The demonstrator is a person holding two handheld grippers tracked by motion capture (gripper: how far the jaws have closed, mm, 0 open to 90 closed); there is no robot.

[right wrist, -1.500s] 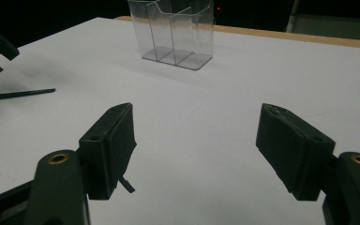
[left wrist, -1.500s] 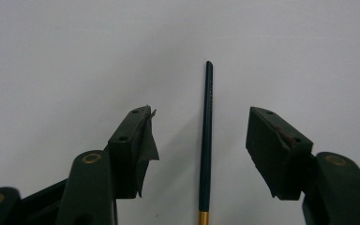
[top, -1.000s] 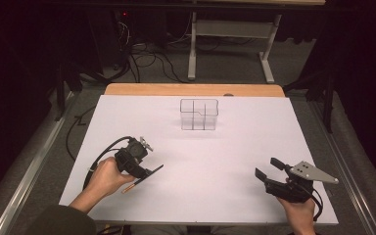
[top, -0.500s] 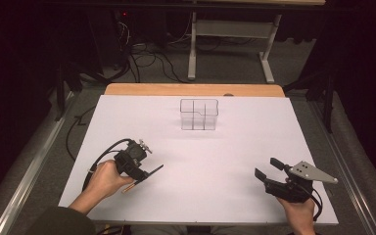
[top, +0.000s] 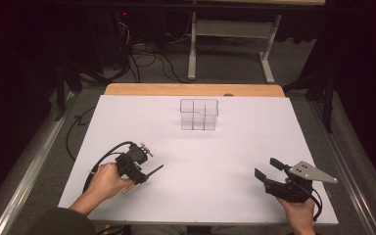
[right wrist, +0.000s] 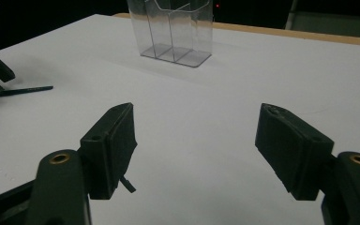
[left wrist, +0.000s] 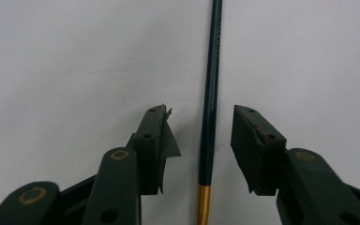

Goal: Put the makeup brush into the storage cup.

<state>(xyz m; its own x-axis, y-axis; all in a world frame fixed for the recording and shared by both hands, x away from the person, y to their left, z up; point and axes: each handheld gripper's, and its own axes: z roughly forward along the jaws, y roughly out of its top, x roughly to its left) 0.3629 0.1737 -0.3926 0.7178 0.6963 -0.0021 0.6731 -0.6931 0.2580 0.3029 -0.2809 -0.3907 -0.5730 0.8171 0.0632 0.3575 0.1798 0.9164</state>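
Observation:
A thin dark-green stick with a gold band, perhaps a pencil or a brush point(left wrist: 214, 56), lies flat on the white table point(top: 225, 147). My left gripper point(left wrist: 201, 110) points down over it with one jaw on each side. The jaws have just been closing, and the pads stand apart from the stick. In the high view this gripper point(top: 138, 175) is at the front left, with the stick point(top: 154, 170) poking out to its right. My right gripper point(top: 267, 167) rests at the front right, open and empty point(right wrist: 197, 112).
A clear plastic organiser with several compartments point(top: 199, 115) stands upright at the back middle of the table, also ahead in the right gripper view point(right wrist: 173, 28). A wooden strip point(top: 191, 89) edges the far side. Cables lie on the floor beyond.

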